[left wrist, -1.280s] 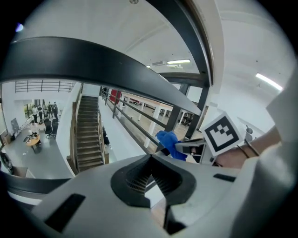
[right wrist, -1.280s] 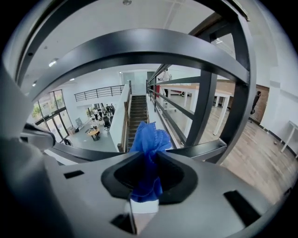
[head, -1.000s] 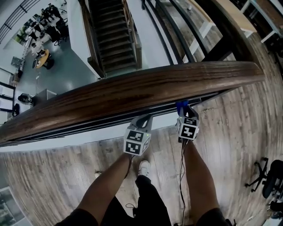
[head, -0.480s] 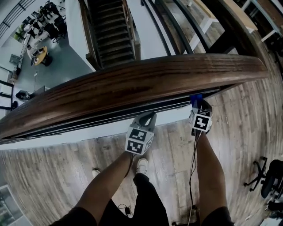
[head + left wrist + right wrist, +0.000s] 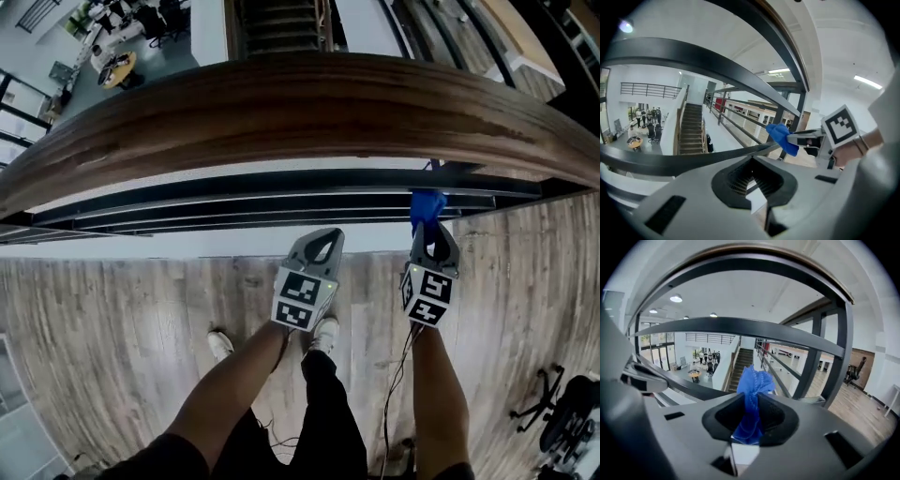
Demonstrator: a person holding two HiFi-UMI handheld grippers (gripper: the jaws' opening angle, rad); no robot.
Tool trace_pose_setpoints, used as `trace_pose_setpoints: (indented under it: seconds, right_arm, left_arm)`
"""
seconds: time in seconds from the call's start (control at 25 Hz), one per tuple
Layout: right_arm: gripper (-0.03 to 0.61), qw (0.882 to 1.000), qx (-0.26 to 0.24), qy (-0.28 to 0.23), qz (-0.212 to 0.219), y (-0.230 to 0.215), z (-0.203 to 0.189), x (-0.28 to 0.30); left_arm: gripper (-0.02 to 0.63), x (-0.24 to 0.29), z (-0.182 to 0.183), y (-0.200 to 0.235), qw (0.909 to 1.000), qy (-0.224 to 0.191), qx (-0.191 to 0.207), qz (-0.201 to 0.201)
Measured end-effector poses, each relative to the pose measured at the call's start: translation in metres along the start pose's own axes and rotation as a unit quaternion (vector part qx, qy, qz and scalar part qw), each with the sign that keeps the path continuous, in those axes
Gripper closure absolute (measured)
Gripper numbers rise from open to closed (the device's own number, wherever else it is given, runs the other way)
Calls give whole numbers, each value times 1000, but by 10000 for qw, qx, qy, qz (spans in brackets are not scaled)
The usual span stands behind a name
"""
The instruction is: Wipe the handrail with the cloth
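cloth — blue, bunched — pinched between jaws of right gripper, held below wooden handrail, close to dark bars. left gripper alongside, jaws together, nothing between.

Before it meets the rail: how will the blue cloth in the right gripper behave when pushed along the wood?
Probably floppy: the blue cloth bunches into a crumpled tuft past the right gripper, which is shut on it. Likely light, since that tuft holds up unsupported. Pushed along the glossy handrail it may fold over rather than stay stiff.
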State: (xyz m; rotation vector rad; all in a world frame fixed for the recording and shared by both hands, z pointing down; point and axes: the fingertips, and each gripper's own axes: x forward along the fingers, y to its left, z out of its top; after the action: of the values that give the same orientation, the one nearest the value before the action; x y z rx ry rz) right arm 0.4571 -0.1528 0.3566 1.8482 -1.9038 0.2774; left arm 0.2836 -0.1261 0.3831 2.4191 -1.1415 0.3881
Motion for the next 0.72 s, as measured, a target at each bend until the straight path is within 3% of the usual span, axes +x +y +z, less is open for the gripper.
trace_pose_setpoints:
  seconds: [0.28,0.52,0.72]
  right_arm:
    - [488,9924,-46,-316,1185,239,-24,-41]
    - [488,9749,-249,-135,2210,426,-64,-55]
    - [488,9613,-408,-6,2725,572,-81,-56]
  left_arm:
    - [609,-137,-91,145,9931,71,-490,1063]
    - [609,-273,-183,271,9730,316,-945,2082]
    - [609,-374,-221,369,9585,185,-1145,2605]
